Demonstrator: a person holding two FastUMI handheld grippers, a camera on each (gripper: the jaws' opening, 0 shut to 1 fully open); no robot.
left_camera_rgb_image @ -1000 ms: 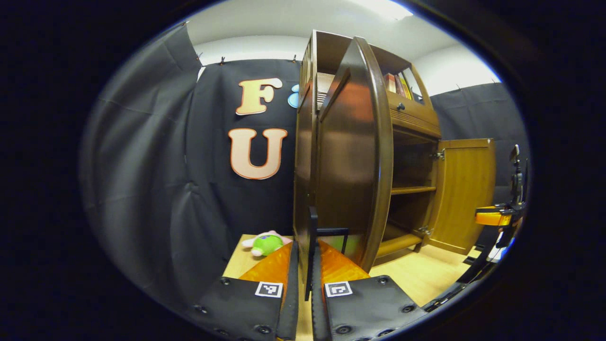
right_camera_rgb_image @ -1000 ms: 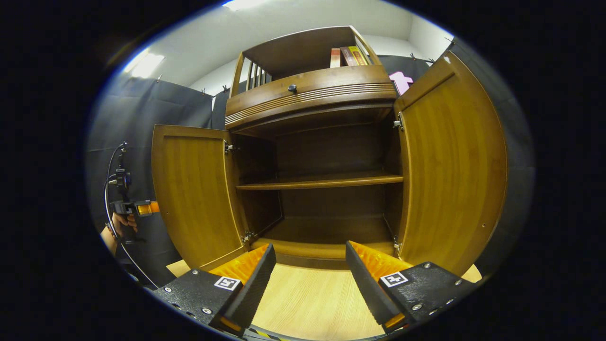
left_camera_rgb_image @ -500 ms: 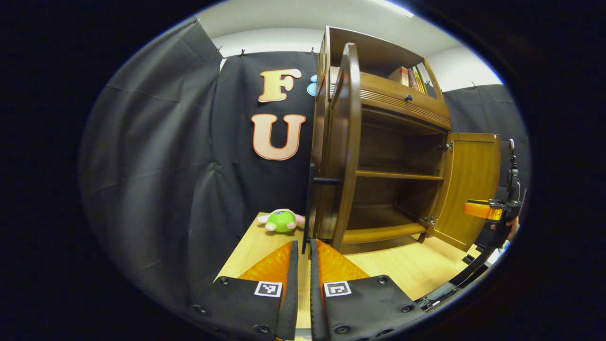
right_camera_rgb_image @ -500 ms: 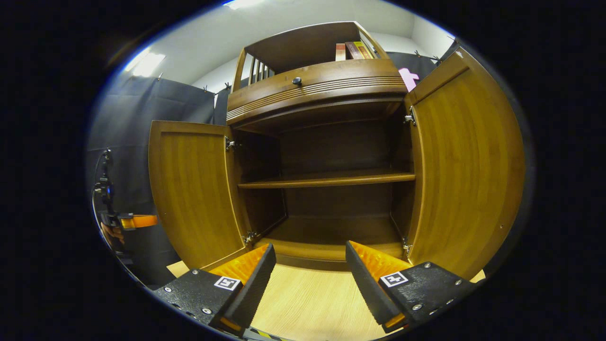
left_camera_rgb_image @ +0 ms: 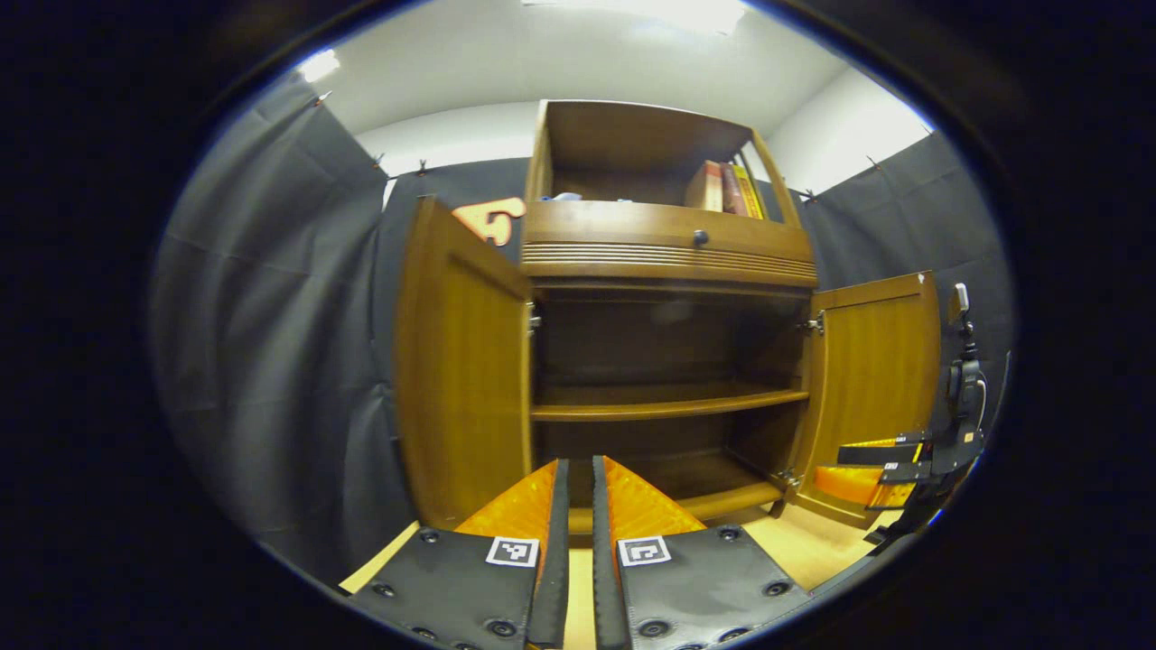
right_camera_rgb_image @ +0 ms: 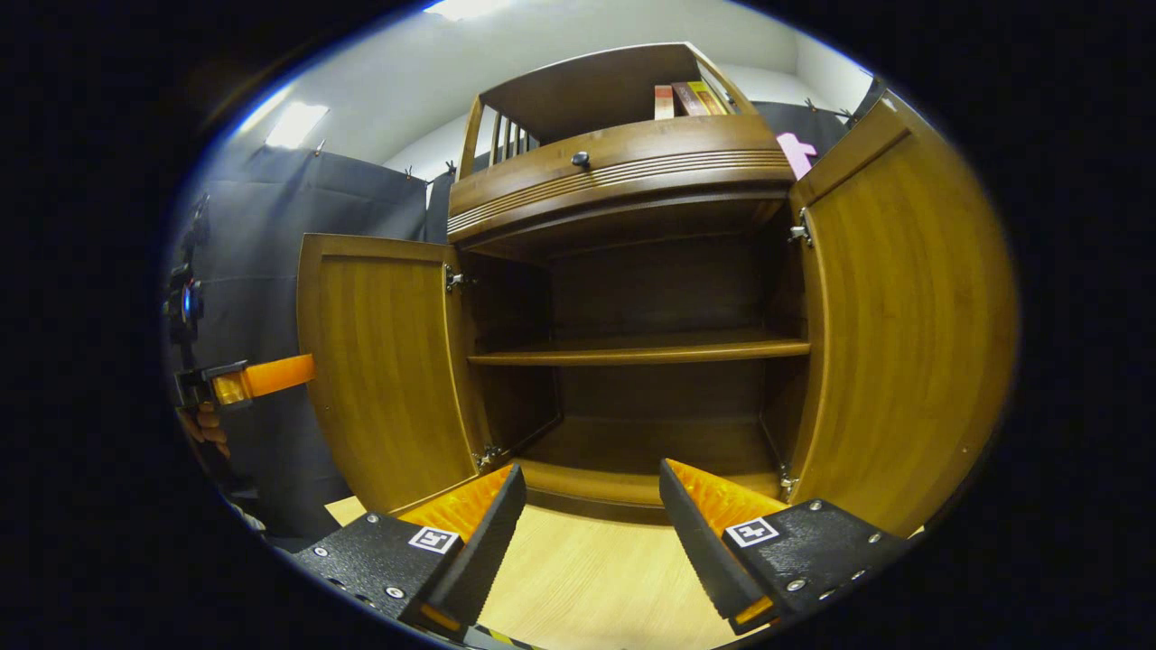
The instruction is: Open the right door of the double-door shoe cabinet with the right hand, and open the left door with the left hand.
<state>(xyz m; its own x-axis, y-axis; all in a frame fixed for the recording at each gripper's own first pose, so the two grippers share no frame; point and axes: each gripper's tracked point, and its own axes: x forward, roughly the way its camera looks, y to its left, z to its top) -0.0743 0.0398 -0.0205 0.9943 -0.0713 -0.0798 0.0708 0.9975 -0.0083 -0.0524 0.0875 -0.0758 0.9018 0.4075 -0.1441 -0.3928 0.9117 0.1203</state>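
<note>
I see the brown wooden shoe cabinet (left_camera_rgb_image: 668, 244) standing on the pale wood floor with both lower doors swung wide. The left door (left_camera_rgb_image: 461, 361) and the right door (left_camera_rgb_image: 871, 379) each hang on side hinges, showing lighter inner panels. Between them sit a bare middle shelf (right_camera_rgb_image: 632, 348) and a bare bottom board (right_camera_rgb_image: 632, 447)

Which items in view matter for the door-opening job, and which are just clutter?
Job: shoe cabinet; left door, open; right door, open; left gripper; right gripper.
Clutter: books on the top shelf; drawer knob.
</note>
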